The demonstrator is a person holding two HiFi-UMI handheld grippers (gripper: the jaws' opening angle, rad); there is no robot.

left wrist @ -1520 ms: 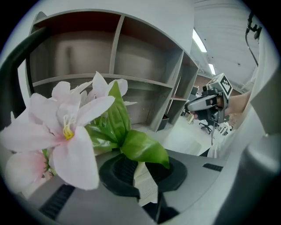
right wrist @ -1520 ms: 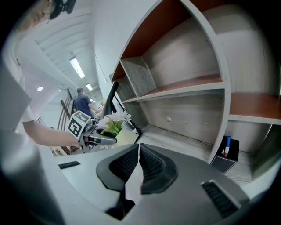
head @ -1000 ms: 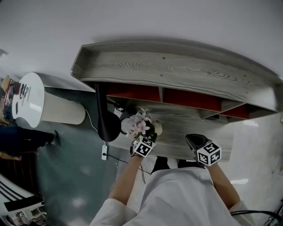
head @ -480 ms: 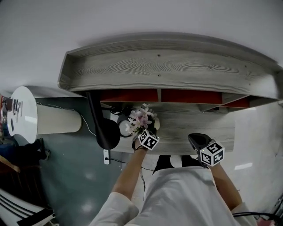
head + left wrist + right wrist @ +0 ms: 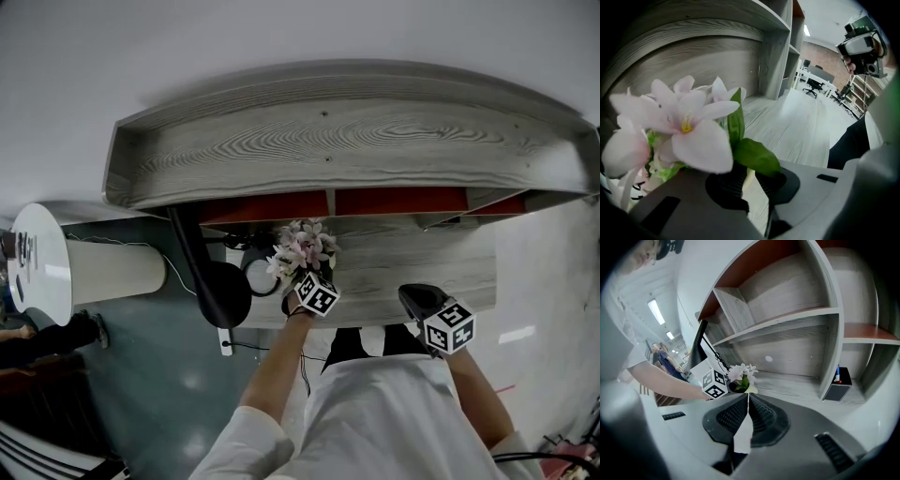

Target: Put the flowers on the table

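A bunch of pale pink and white flowers (image 5: 302, 248) with green leaves hangs over the left part of the grey wooden table (image 5: 422, 267). My left gripper (image 5: 304, 277) is shut on its base. In the left gripper view the blossoms (image 5: 684, 126) fill the left half, and a leaf covers the jaws of the left gripper (image 5: 750, 171). From the right gripper view, the flowers (image 5: 740, 372) show with a dark base just above the tabletop. My right gripper (image 5: 412, 298) hovers at the table's front edge, shut and empty; its pads (image 5: 759, 411) meet at the tips.
A grey shelf unit with red-backed compartments (image 5: 394, 200) stands over the table. A black stand with a round base (image 5: 220, 291) and a white ring (image 5: 258, 277) sit left of the flowers. A black pen box (image 5: 836, 385) stands far right. A white guitar (image 5: 37, 272) leans at left.
My left gripper has carried the flowers from the table's front left edge further in over the tabletop. The right gripper has stayed at the front edge.
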